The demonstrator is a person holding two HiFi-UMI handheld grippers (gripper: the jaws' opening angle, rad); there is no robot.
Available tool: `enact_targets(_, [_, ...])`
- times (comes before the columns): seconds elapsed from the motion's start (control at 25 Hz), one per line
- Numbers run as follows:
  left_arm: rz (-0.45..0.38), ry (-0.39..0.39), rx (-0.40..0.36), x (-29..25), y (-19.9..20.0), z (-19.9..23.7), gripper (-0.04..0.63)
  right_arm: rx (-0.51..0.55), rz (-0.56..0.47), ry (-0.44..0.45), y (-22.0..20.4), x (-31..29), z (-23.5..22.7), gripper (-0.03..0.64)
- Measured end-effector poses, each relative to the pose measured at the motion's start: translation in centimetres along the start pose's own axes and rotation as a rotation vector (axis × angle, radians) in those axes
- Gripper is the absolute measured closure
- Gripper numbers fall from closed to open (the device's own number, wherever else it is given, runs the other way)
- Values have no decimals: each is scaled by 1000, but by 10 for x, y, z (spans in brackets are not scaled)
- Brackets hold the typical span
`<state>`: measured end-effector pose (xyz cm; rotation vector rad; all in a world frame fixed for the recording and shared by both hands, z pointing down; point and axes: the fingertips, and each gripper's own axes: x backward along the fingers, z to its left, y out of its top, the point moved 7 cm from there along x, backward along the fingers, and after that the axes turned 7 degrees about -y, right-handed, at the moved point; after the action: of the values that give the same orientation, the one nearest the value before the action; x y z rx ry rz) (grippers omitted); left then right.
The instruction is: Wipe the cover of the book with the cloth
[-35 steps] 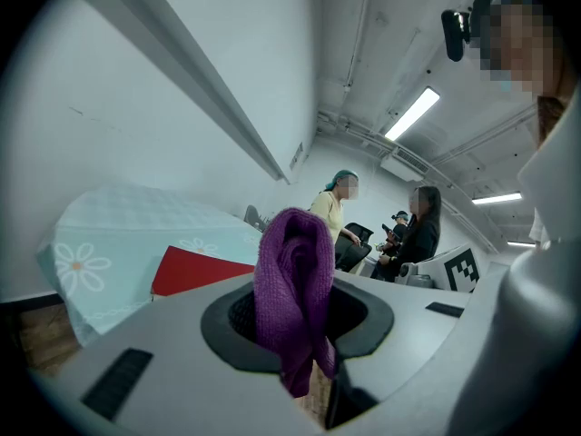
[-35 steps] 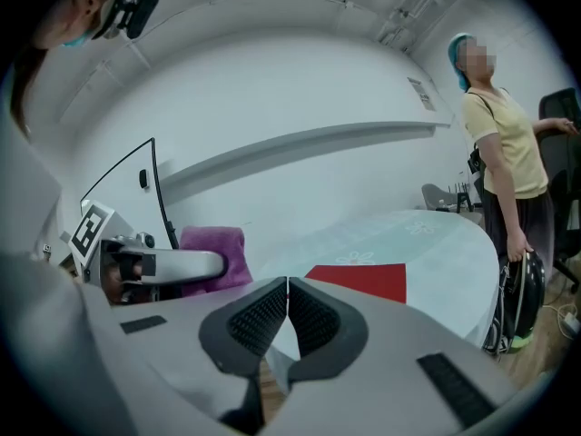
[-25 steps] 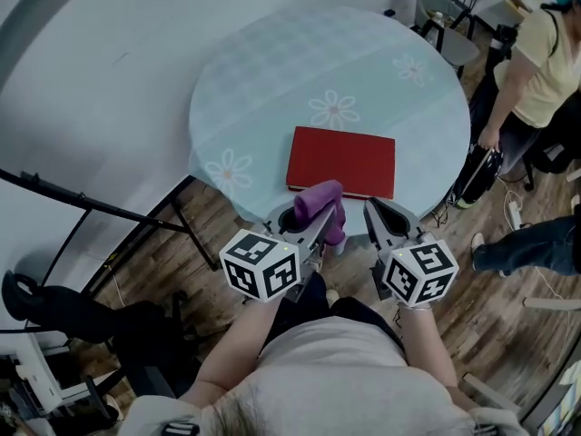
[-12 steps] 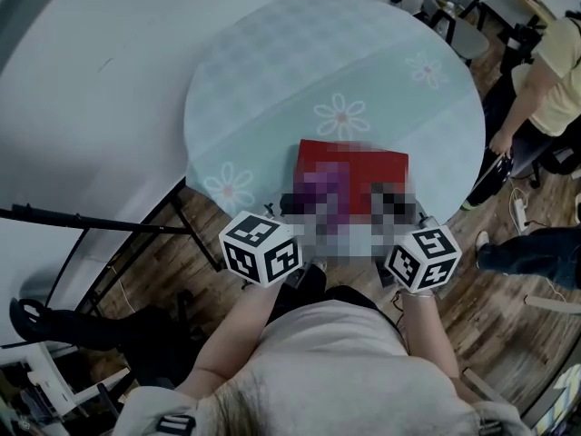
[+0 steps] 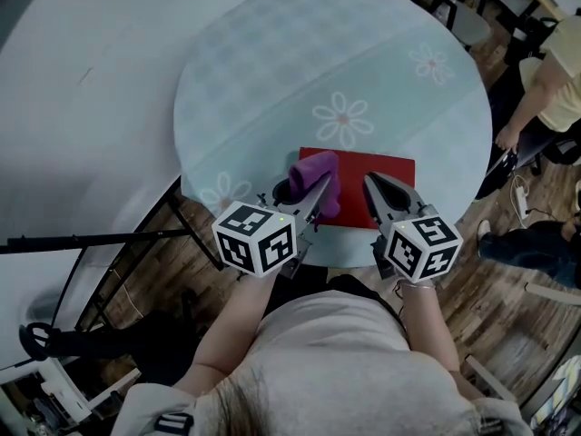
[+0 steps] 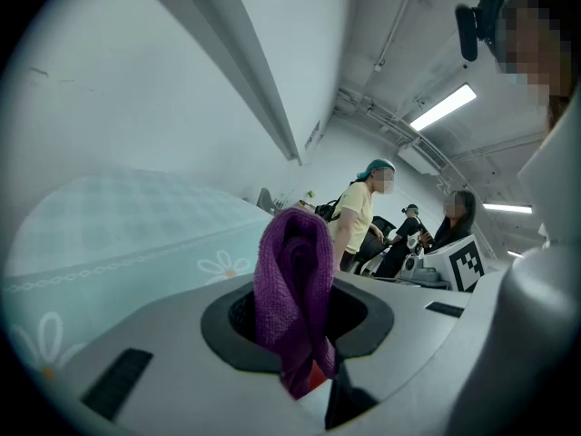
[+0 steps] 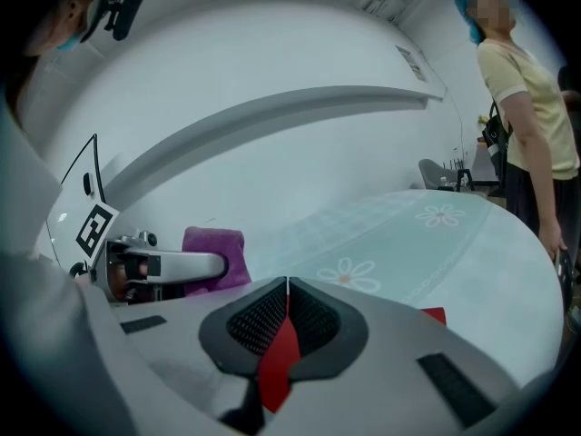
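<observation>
- Since 1 s ago: L gripper [image 5: 307,189], clamped on purple cloth [image 5: 314,165], moved fwd over red book's [image 5: 388,167] left end.
- R gripper [image 5: 370,182]: jaws together, empty.
- Book's long axis runs left-right.

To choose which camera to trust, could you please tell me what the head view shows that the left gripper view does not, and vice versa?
Only the head view: the whole cover of the red book, lying flat near the edge of the flowered table, and the wooden floor. Only the left gripper view: the ceiling light strip overhead. Both: the purple cloth clamped in the left gripper, that table, and a person in a yellow shirt.
</observation>
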<state>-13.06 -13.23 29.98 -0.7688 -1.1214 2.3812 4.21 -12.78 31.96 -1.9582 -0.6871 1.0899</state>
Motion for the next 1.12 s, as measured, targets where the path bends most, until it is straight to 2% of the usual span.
enact_targets(0.6, [135,36,58,-19,-2,56,486,-48,91,-39,-8,-43,-5,594])
enact_targets(1.12, [229,13,100,-40,-13,82,485,-98,130,-73,-17,-64,-9,594])
